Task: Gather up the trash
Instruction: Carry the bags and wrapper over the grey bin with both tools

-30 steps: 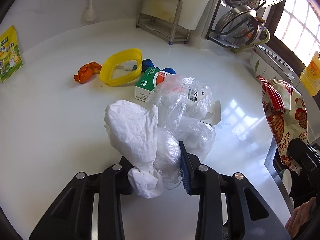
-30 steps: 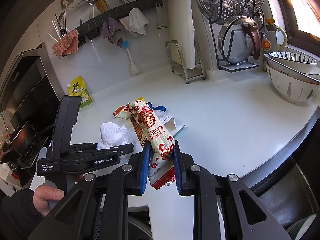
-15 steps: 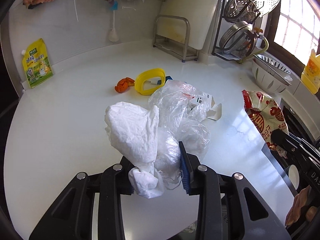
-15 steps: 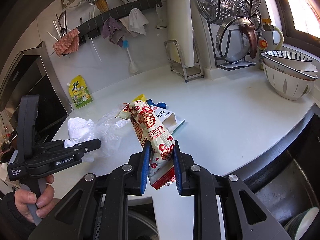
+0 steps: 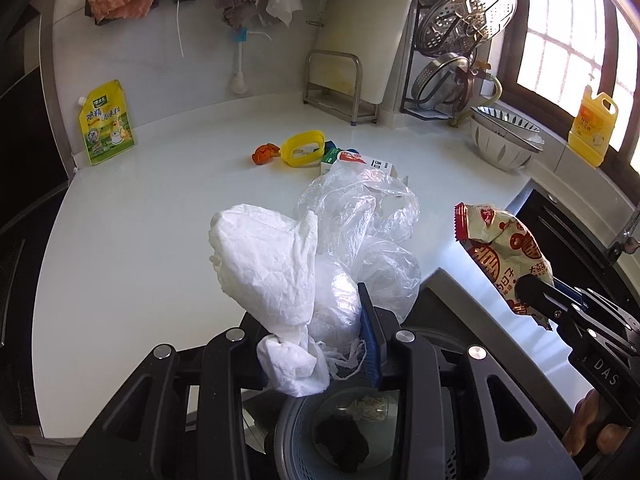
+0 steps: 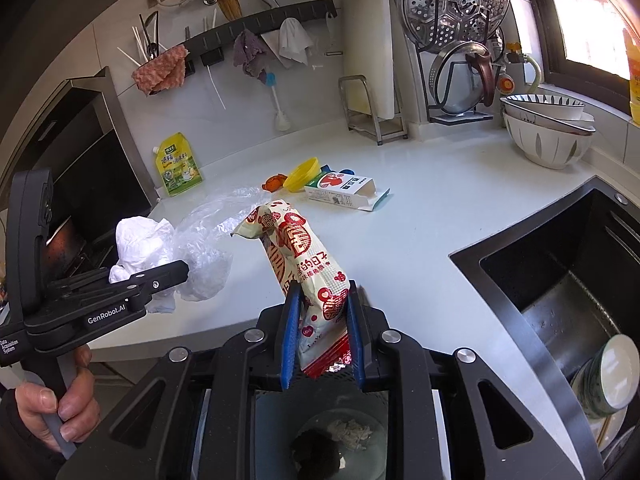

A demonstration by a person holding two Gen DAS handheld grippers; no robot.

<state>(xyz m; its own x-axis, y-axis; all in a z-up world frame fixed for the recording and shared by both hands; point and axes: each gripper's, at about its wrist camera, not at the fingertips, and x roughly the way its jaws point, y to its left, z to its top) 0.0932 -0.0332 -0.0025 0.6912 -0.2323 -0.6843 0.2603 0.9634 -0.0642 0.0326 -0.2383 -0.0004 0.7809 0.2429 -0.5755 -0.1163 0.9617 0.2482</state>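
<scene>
Trash is in both claws: my left claw [image 5: 320, 344] pinches crumpled bags [image 5: 280, 264], my right claw [image 6: 322, 336] pinches a snack wrapper [image 6: 304, 268], both above the bin [image 5: 304, 436]. A box [image 6: 344, 190] and small bits wait on the surface [image 6: 432, 208].

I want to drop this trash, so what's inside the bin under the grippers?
Inside the bin, a dark lump and pale scraps lie at the bottom. The gripper bodies cover the rest.

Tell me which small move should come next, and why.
Probably open the left hand-held gripper to drop the crumpled tissue and plastic bag. The trash bin lies right below it, and the right hand-held gripper with the snack wrapper is also there.
</scene>
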